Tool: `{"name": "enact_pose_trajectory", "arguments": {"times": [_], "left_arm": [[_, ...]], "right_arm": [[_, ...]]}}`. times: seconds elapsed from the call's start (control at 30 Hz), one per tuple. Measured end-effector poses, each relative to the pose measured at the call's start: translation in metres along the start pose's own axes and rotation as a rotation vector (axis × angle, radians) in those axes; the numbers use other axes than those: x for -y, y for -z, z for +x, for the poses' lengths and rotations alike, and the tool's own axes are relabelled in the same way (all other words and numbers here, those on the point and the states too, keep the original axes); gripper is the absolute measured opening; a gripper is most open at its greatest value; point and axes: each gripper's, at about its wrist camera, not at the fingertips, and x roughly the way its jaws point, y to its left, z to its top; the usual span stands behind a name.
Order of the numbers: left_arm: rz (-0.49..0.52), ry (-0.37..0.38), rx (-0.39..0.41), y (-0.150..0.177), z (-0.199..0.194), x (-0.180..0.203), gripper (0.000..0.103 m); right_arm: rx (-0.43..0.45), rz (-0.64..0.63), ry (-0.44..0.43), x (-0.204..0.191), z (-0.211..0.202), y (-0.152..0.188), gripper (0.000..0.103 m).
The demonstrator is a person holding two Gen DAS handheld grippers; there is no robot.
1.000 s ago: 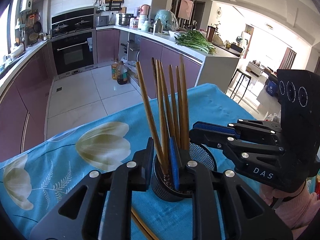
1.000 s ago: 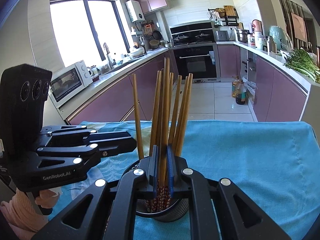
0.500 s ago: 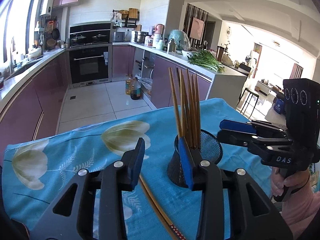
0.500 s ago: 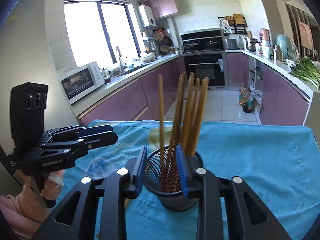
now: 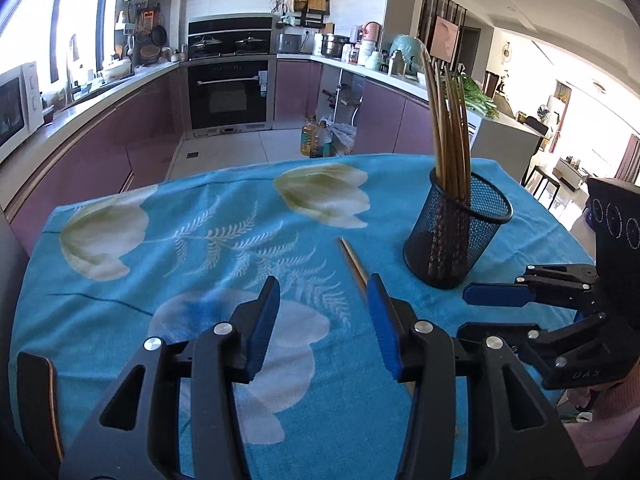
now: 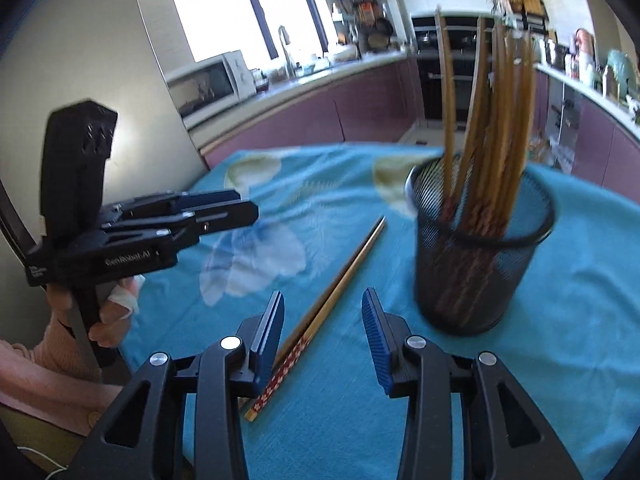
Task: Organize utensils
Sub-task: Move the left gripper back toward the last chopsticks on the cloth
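Observation:
A black mesh cup (image 5: 460, 236) (image 6: 480, 264) stands on the blue flowered cloth (image 5: 200, 248), holding several brown chopsticks (image 5: 448, 128) upright. A loose pair of chopsticks (image 6: 340, 280) (image 5: 352, 264) lies flat on the cloth to the cup's left. My right gripper (image 6: 323, 320) (image 5: 466, 312) hovers over the patterned near end of that pair, its jaws opening, and the pads do not press on it. My left gripper (image 5: 322, 312) (image 6: 244, 206) is low over the cloth just left of the pair, its jaws opening too, with nothing between them.
The table's far edge drops to a tiled kitchen floor with purple cabinets (image 5: 120, 148), an oven (image 5: 228, 92) and oil bottles (image 5: 316, 140). A microwave (image 6: 208, 84) sits on the left counter. A hand in a pink sleeve (image 6: 60, 320) holds the left gripper.
Both grippers let go of the chopsticks in the cup and opened. They drew back and down, and the loose pair on the cloth has come into view under them.

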Motion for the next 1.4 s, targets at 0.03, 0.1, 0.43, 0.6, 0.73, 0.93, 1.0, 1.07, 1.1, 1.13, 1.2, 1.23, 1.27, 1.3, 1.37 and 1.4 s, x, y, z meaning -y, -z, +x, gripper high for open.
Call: {"name": "enact_pose_trajectory", "arguments": {"times": [0.03,0.1,0.43,0.6,0.73,0.93,1.0,1.07,1.1,1.13,1.2,1.23,1.27,1.3,1.37,1.4], "left_arm": [[-0.002,-0.004,-0.008,0.003,0.003,0.001,0.045],[-0.004,-0.012,-0.023,0.010,0.007,0.001,0.045],[-0.025,-0.005,-0.072,0.024,0.022,0.005,0.045],[-0.027,0.006,-0.077,0.024,0.024,0.006,0.045],[-0.023,0.013,-0.081,0.026,0.027,0.007,0.045],[-0.014,0.025,-0.095,0.028,0.032,0.010,0.045],[-0.006,0.031,-0.100,0.028,0.033,0.012,0.045],[0.007,0.036,-0.104,0.029,0.035,0.015,0.045],[0.013,0.037,-0.105,0.029,0.036,0.017,0.045],[0.019,0.040,-0.107,0.029,0.037,0.018,0.045],[0.024,0.044,-0.112,0.029,0.039,0.020,0.045],[0.026,0.045,-0.113,0.029,0.040,0.020,0.045],[0.028,0.046,-0.114,0.029,0.040,0.021,0.045],[0.031,0.047,-0.114,0.029,0.040,0.021,0.045],[0.033,0.047,-0.116,0.029,0.041,0.021,0.045],[0.034,0.046,-0.118,0.030,0.041,0.021,0.045]], "right_arm": [[-0.024,0.005,0.005,-0.001,0.008,0.003,0.038],[-0.046,0.006,0.015,-0.005,0.016,0.011,0.038],[-0.088,0.016,0.054,-0.010,0.029,0.016,0.038],[-0.093,-0.005,0.089,-0.013,0.031,0.016,0.036],[-0.095,-0.010,0.108,-0.014,0.031,0.017,0.036],[-0.099,0.024,0.119,-0.006,0.026,0.018,0.033],[-0.102,0.039,0.113,-0.003,0.025,0.018,0.032],[-0.104,0.051,0.105,0.000,0.024,0.017,0.032],[-0.104,0.052,0.107,0.001,0.025,0.017,0.032],[-0.104,0.051,0.112,0.002,0.026,0.016,0.032],[-0.105,0.053,0.118,0.003,0.028,0.013,0.032],[-0.105,0.050,0.123,0.003,0.029,0.012,0.032],[-0.105,0.045,0.128,0.003,0.031,0.009,0.032],[-0.105,0.043,0.132,0.003,0.033,0.008,0.032],[-0.104,0.043,0.139,0.004,0.038,0.003,0.031],[-0.102,0.042,0.145,0.004,0.040,0.001,0.030]]}}
